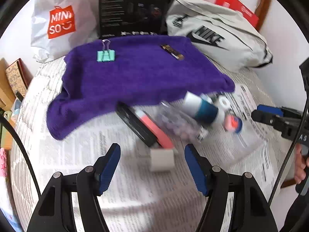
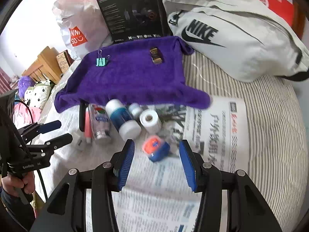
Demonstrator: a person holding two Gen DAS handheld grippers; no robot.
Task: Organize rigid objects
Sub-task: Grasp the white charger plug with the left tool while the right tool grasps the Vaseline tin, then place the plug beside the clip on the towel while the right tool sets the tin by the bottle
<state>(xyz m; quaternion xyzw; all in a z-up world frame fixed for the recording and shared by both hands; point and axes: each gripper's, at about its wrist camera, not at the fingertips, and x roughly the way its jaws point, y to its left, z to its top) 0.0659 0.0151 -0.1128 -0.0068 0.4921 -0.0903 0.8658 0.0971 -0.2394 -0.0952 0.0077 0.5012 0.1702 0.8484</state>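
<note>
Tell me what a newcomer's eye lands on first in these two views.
The purple towel dominates, spread over newspaper in the middle, carrying only a mint binder clip and a small dark brown object. Just below its near edge sits a jumble of small items, notably a blue-and-white bottle and an orange-and-blue container lying before the open right gripper. Behind, a white Nike bag stands out.
</note>
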